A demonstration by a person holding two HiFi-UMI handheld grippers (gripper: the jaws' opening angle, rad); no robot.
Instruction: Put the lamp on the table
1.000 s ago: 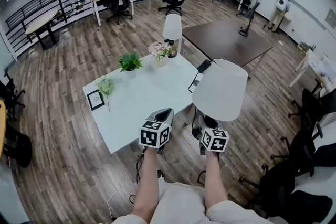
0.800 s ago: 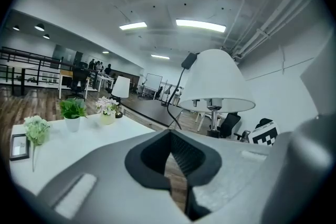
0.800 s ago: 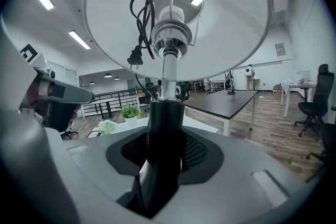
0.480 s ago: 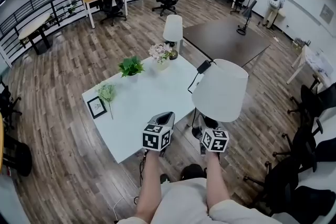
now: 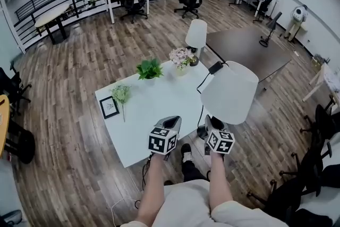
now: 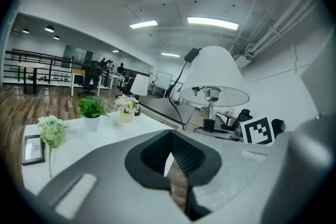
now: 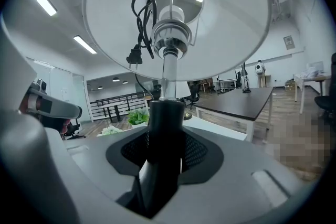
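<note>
I carry a lamp with a white shade (image 5: 229, 94) just off the right edge of the white table (image 5: 154, 114). My right gripper (image 5: 211, 123) is shut on its black stem (image 7: 165, 123). In the right gripper view the shade (image 7: 210, 23) fills the top, and the coiled cord with its plug (image 7: 137, 34) hangs under it. My left gripper (image 5: 171, 120) hovers over the table's near corner, jaws together and empty (image 6: 170, 165). In the left gripper view the lamp (image 6: 214, 73) stands to the right, above table height.
On the table stand a second lamp (image 5: 196, 34), pink flowers (image 5: 181, 57), a green plant (image 5: 150, 68), a small bouquet (image 5: 121, 94) and a photo frame (image 5: 109, 107). A dark table (image 5: 249, 48) lies behind. Office chairs (image 5: 321, 125) stand at right. A cable (image 5: 144, 167) trails on the floor.
The view has swung and I have stepped, so the table sits further right and a foot shows. The lamp stays in the right gripper; the left stays shut and empty.
</note>
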